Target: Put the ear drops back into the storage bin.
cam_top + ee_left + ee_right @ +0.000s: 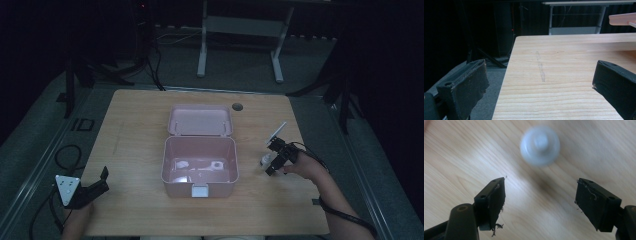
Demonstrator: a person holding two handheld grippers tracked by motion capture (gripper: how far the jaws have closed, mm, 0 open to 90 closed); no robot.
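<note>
Packing looks part done, judging from how things lie: pink box [200, 165] stands open mid-table, lid [200, 120] thrown back flat behind it, a few pale items [197, 167] already on its floor, too dim to name. One piece is left outside: small white bottle [540, 145], upright on the wood, seen from above as a round cap and shoulder, blurred. It sits just ahead of the right gripper [540, 200], a little beyond the tips and roughly on the line between the two jaws, not yet between them. Jaws stand apart, nothing touching either pad, bare wood in the gap. In the high view the same bottle [265, 160] shows just beside that gripper [274, 157], on its box side. My reading: the pick is not yet made; getting the jaws round the bottle, lifting it, carrying it to the box and perhaps shutting the lid are left

Left gripper [540, 85] idles near the table's near-left corner, jaws wide apart, empty; plain wood lies between them, with a faint pale streak [541, 67] ahead. Edge of the pink lid [622, 19] shows far off beyond the right-hand jaw

Surface: light wooden table [135, 150], clear grain, a round cable hole [237, 106] at the far edge behind the lid. Room: dark, grey floor, black stands and trailing cables at the left, a pale metal frame [240, 30] on legs beyond the table
</note>
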